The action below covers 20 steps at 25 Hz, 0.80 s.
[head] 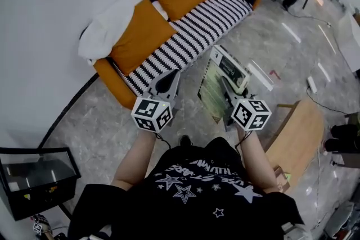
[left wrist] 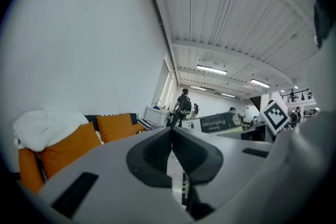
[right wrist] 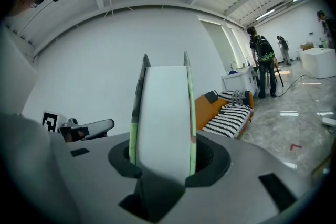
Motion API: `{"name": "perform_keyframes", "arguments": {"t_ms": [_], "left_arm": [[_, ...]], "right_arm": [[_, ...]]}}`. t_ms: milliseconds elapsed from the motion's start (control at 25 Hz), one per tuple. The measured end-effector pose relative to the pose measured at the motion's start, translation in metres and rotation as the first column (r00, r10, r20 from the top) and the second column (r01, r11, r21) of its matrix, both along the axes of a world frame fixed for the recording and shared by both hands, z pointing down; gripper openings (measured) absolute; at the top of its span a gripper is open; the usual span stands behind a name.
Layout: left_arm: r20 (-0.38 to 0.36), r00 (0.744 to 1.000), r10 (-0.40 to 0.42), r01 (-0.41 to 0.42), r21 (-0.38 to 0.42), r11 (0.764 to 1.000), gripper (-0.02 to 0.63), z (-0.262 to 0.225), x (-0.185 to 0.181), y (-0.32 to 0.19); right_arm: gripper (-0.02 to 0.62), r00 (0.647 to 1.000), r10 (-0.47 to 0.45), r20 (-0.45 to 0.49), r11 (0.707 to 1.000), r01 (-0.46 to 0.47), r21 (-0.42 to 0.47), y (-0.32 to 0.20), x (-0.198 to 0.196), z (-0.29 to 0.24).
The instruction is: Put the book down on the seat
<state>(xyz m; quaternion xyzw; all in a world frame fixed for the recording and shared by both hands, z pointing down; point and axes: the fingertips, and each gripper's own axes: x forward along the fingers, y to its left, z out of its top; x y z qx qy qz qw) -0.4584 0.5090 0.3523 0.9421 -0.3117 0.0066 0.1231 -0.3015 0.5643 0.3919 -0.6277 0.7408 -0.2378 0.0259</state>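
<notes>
Right gripper (right wrist: 161, 165): jaws part-way apart, clamped across a thick paperback book with green-edged covers and a white page block (right wrist: 163, 107), which stands straight out beyond the jaws. The black-and-white striped sofa seat with orange cushions (right wrist: 233, 115) lies ahead to this gripper's right, well apart. Left gripper (left wrist: 172, 160): jaws closed together, empty, off to the right gripper's left. The book is probably stiff when pinched through its full thickness but weighty for a one-edge hold, and the covers may be slick. It is best gripped deep, mid-edge, across both covers.
</notes>
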Motion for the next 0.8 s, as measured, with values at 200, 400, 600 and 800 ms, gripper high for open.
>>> {"name": "perform_keyframes", "arguments": {"t_ms": [200,400,600,800], "left_arm": [[0.006,1.0,-0.009,0.009,0.001,1.0,0.008,0.001,-0.004,-0.016],[0.023,1.0,-0.01,0.01,-0.01,1.0,0.008,0.005,0.0,-0.032],[0.038,0.999,-0.034,0.035,-0.014,0.999,0.008,0.009,0.015,-0.058],[0.056,0.998,-0.029,0.03,-0.015,0.999,0.008,0.013,0.048,-0.097]], "right_arm": [[0.167,1.0,-0.019,-0.025,1.0,0.019,-0.013,-0.019,-0.003,0.002],[0.169,0.999,-0.034,-0.019,0.999,0.033,-0.029,-0.043,0.001,0.006],[0.169,0.998,-0.056,-0.007,0.998,0.055,-0.039,-0.072,0.016,0.016],[0.169,0.999,-0.04,0.014,0.999,0.041,-0.028,-0.113,0.05,0.019]]}}
